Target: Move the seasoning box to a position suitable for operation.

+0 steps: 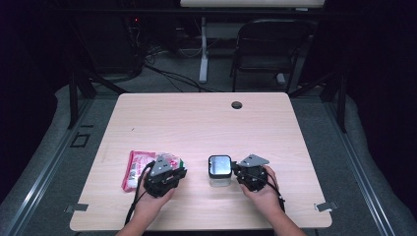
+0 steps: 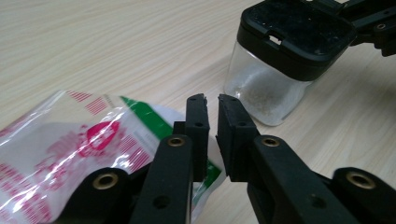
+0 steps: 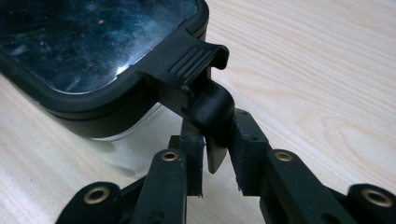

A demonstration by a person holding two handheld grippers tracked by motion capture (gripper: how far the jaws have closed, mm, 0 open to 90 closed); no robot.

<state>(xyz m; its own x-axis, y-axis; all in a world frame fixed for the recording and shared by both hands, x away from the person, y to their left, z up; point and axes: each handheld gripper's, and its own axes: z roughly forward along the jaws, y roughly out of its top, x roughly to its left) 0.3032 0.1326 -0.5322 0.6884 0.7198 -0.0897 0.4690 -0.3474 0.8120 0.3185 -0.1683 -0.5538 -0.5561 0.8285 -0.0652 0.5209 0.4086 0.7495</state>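
- The clear container [image 1: 220, 173] with a black lid [image 1: 220, 165] stands upright on the tabletop [image 1: 196, 123], in the near half, a little right of centre, between the two hands.
- In the left gripper view the container [image 2: 266, 88] shows a thin pale residue at the bottom of its clear wall, and its lid [image 2: 299, 32] sits on top.
- The right gripper [image 1: 242, 173] lies level just to the right of the container, held by the person's right hand [image 1: 263, 189].
- In the right gripper view its jaws are clamped on the black latch tab [image 3: 212, 116] that hangs from the lid's [image 3: 93, 42] edge; the ribbed part of the latch sits just above them.
- The plastic bag [image 1: 140, 167], printed in red, white and green, lies flat on the tabletop left of the container and apart from it.
- The left gripper [image 1: 183, 173] rests over the bag's right end, held by the left hand [image 1: 152, 196], and points towards the container.
- In the left gripper view its jaws stand nearly together with only a narrow slit between them, and nothing sits in that slit; the bag [image 2: 70, 149] lies below and behind them.
- Whether the jaws touch the bag I cannot tell.
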